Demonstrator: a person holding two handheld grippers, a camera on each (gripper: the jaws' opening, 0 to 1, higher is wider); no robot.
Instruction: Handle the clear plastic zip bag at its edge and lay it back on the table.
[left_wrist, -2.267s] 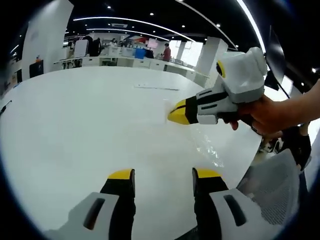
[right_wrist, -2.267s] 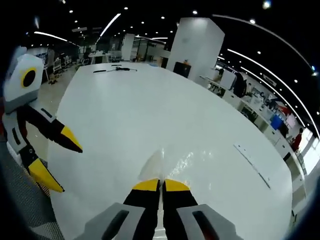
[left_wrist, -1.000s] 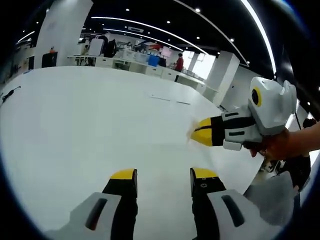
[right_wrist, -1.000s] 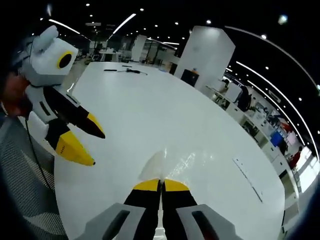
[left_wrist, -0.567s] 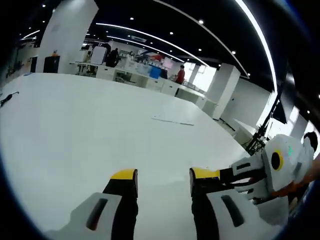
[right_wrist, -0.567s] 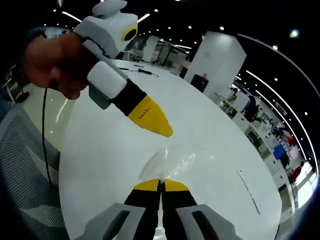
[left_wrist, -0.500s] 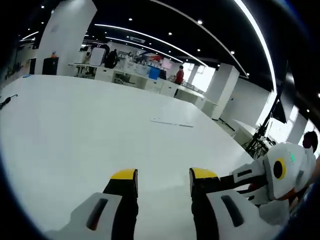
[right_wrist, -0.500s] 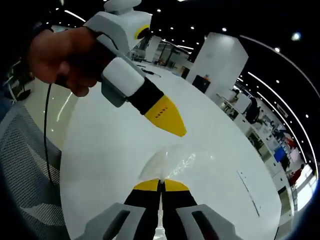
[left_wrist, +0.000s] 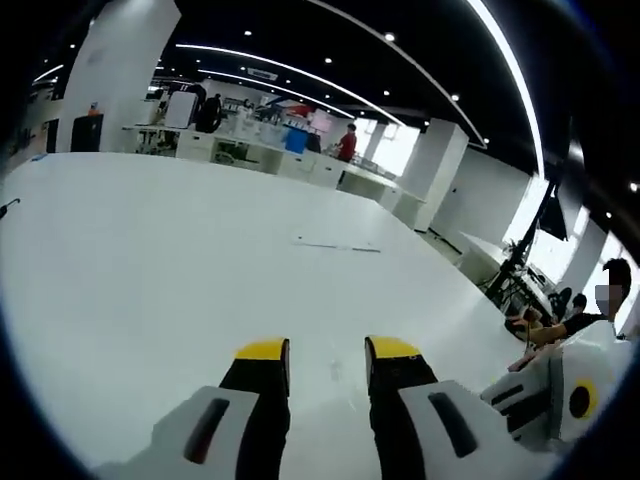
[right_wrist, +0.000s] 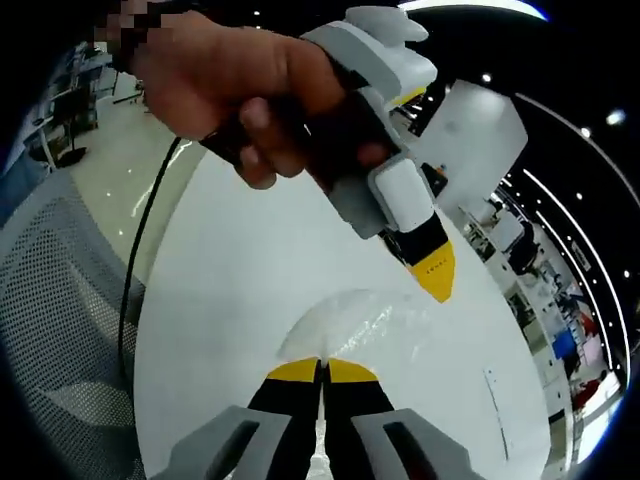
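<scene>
The right gripper stayed clenched on the near edge of the clear plastic zip bag, which spread forward from its closed tips over the white table, close to the table's near edge. Within the last second the left gripper, gripped in a hand, had swung from off to the side to directly over the bag, tips pointing down at its far part. In the left gripper view its own jaws had narrowed but remained apart, empty, so I judged a second hold on the bag was being prepared before laying it flat.
</scene>
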